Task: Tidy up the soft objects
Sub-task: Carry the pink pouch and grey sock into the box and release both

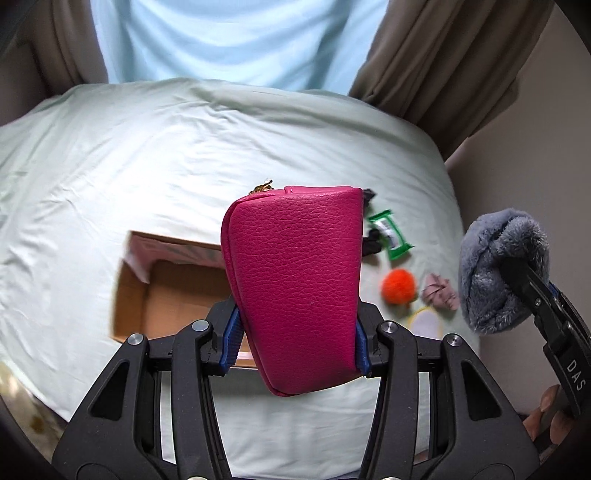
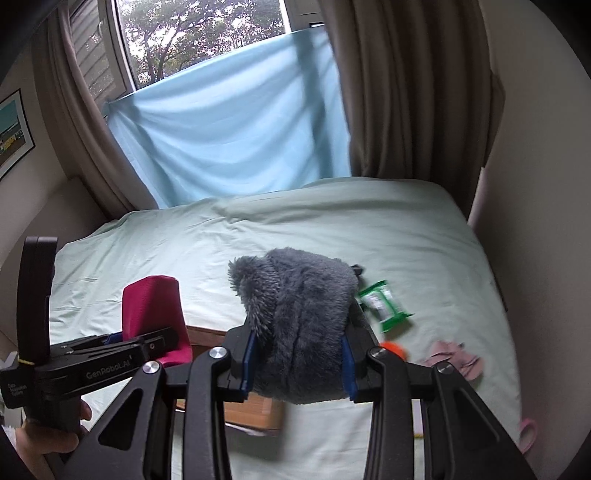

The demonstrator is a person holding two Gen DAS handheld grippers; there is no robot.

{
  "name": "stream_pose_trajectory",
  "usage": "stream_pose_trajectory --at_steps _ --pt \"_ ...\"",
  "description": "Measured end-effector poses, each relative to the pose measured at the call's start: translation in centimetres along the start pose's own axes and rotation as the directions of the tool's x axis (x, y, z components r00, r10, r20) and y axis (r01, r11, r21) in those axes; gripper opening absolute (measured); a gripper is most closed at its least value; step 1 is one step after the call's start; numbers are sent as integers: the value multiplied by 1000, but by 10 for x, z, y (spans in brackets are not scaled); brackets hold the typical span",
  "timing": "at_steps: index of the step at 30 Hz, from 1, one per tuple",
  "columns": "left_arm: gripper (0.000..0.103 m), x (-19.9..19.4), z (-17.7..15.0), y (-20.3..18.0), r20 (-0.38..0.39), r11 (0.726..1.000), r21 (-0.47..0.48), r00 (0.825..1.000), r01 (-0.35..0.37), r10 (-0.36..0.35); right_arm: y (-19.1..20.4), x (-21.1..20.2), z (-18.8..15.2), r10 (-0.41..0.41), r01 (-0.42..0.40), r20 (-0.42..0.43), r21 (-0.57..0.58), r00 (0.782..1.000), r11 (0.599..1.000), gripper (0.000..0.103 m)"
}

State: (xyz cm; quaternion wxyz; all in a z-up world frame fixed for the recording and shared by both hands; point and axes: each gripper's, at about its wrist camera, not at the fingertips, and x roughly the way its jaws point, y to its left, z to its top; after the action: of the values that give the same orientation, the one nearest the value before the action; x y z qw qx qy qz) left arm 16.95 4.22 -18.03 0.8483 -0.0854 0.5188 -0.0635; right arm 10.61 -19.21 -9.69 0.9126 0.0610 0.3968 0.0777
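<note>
Both loads held clear above the bed [image 1: 110, 155], probably for carrying to the open cardboard box [image 1: 166, 291] below. Left gripper [image 1: 295, 336] jaws clamped on pink leather pouch [image 1: 295, 277], pouch upright between blue pads, zip end away from camera. Right gripper [image 2: 295, 363] jaws clamped on grey fluffy item [image 2: 299, 314], bulging above pads. Orange pom-pom [image 1: 399, 284], green packet [image 1: 391, 236], pink cloth [image 1: 441, 291] lying beside box, unsorted.

brown curtains [image 2: 402, 88], a blue sheet [image 2: 236, 147] over the window [image 2: 207, 33], a framed picture [image 2: 13, 133].
</note>
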Motion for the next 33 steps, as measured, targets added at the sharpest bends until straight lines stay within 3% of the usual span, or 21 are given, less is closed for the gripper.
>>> stream_pose_trajectory --at_steps 10,16,25,33 --pt "44 19 10 117 -101 997 61 993 -50 56 103 57 -23 15 -7 -104 76 994 997 34" --pt "44 59 11 144 -183 996 62 980 -71 81 135 101 -31 1 15 -205 76 979 997 34" --pt "44 132 6 157 -309 993 84 946 -76 99 139 192 -45 -9 51 -395 97 919 994 34" --pt "44 193 -14 156 -418 989 126 900 -79 125 129 256 -73 -14 86 -551 104 834 991 34"
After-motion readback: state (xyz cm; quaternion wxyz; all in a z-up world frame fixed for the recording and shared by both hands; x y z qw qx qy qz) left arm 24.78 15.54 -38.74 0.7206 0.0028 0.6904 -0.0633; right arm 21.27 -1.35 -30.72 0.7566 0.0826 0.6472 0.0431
